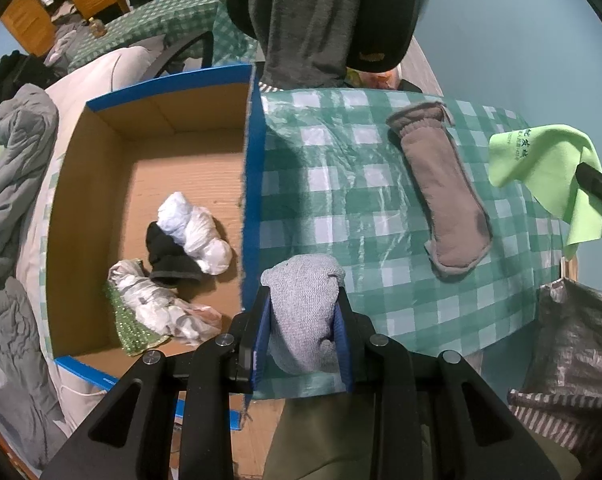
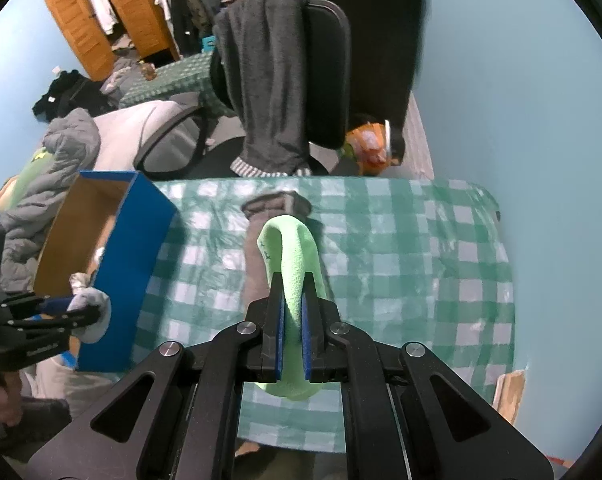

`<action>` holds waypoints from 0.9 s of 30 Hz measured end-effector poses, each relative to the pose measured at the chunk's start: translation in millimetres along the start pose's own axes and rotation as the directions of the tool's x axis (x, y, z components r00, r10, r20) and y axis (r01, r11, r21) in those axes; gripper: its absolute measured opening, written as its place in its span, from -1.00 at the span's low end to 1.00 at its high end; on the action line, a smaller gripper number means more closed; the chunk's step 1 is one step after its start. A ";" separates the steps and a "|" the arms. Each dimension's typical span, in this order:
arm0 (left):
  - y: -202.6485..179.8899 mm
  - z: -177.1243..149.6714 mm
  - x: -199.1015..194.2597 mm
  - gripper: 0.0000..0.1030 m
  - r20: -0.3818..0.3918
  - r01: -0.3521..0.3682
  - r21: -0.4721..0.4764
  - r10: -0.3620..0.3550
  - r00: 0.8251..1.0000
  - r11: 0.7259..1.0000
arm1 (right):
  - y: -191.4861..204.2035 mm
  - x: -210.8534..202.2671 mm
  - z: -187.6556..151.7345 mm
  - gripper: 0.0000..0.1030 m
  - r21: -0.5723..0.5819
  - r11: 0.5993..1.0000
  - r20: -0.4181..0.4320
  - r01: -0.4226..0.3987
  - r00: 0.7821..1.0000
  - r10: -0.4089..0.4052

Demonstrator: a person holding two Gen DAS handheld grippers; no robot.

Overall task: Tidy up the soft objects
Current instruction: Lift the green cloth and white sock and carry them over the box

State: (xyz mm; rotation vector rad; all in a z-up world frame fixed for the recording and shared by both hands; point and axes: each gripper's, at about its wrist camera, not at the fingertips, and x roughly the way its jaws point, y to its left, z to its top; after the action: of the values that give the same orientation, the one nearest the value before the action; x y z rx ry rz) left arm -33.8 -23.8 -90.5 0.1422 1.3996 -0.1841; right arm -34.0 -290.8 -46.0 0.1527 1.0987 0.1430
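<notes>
My left gripper is shut on a light grey knitted sock and holds it above the table beside the box's near wall; it also shows in the right wrist view. My right gripper is shut on a lime green cloth, held above the table; the cloth also hangs at the right in the left wrist view. A brown-grey fleece sock lies flat on the checked tablecloth. The blue cardboard box holds a white bundle, a black sock and crumpled cloths.
A chair with a grey garment draped on it stands behind the table. A grey quilted jacket lies left of the box. A striped silver bag hangs at the table's right edge. An orange bag sits on the floor.
</notes>
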 end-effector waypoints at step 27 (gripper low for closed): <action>72.4 -11.8 -28.9 -0.43 0.055 -0.013 -0.141 0.021 0.998 0.990 | 120.3 0.7 23.6 -0.89 -0.201 0.967 0.011 -0.157 0.987 0.163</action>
State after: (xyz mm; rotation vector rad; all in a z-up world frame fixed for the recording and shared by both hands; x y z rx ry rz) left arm -34.4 50.7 -64.6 0.0321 1.3495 -0.0740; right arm -17.4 -173.9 -12.8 0.0624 1.0375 0.3939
